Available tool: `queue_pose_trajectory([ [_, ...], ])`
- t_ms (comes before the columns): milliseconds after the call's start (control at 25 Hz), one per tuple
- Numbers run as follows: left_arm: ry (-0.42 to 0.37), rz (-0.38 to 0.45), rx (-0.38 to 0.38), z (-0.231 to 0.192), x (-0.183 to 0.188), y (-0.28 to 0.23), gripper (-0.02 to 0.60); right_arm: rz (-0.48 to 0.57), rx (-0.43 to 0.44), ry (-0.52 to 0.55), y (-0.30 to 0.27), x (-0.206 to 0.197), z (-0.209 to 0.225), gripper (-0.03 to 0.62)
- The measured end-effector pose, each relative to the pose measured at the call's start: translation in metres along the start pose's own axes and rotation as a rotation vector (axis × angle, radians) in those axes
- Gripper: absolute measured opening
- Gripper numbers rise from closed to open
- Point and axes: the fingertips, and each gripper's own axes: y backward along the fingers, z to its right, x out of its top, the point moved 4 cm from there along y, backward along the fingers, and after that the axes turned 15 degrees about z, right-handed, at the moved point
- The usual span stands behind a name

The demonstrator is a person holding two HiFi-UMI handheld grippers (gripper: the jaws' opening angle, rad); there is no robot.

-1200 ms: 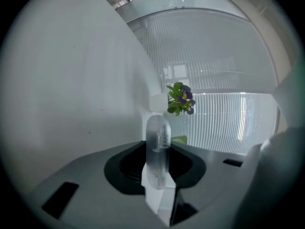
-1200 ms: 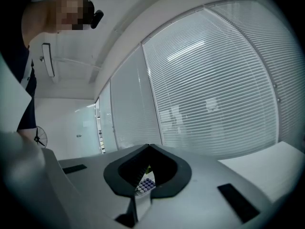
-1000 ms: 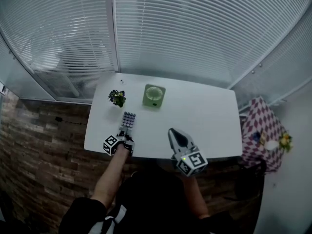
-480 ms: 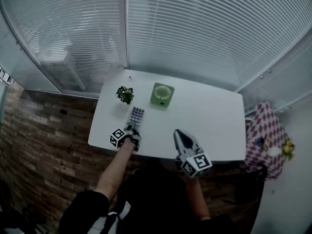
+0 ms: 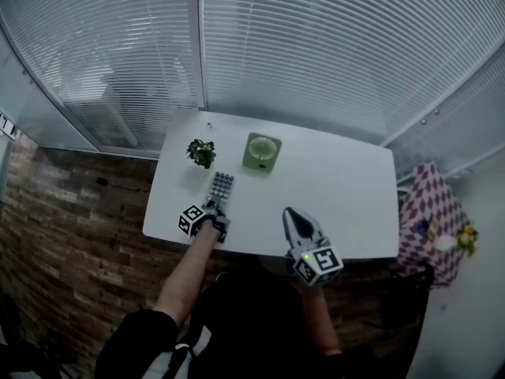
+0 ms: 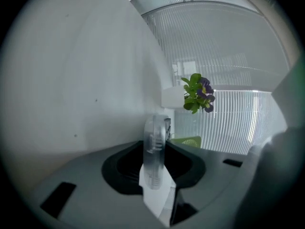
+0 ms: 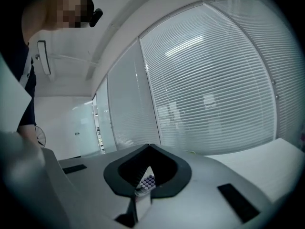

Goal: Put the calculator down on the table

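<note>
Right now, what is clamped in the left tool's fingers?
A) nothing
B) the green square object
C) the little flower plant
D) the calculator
D: the left gripper has its fingers closed on the calculator, which reaches out over the white table; the plant stands apart behind it.

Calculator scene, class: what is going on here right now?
A person holds a gripper in each hand over a white table. The left gripper is shut on the near end of the calculator, which lies low over the table beside a small potted plant. Whether it touches down yet is unclear. The right gripper, jaws together and empty, hovers near the table's front edge.
</note>
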Motion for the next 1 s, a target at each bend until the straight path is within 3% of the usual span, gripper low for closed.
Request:
queue_pose_trajectory([
  [120, -0.031, 0.011, 0.06, -0.001, 0.002, 0.001, 0.107, 0.011, 0.0, -0.02, 0.0, 0.002, 0.0, 0.006],
  [240, -0.053, 0.007, 0.128, 0.003, 0.0, 0.0, 0.121, -0.014, 0.006, 0.032, -0.002, 0.002, -0.002, 0.006],
  [280, -0.057, 0.0, 0.135, 0.007, -0.001, -0.001, 0.14, -0.022, 0.012, 0.045, -0.003, 0.002, -0.003, 0.006],
  [360, -0.056, -0.022, 0.138, 0.016, -0.003, -0.004, 0.257, -0.019, 0.035, 0.038, -0.004, 0.003, -0.006, 0.006],
  [400, -0.05, -0.038, 0.148, 0.019, -0.005, -0.005, 0.28, -0.015, 0.041, 0.032, -0.005, 0.004, -0.007, 0.006],
  [720, -0.067, -0.028, 0.233, 0.016, -0.006, 0.008, 0.298, -0.005, 0.01, 0.005, -0.005, 0.003, -0.002, 0.006],
  [1000, -0.329, 0.042, 0.334, 0.02, 0.014, 0.02, 0.304, -0.008, 0.027, -0.005, -0.006, 0.0, -0.006, 0.006],
])
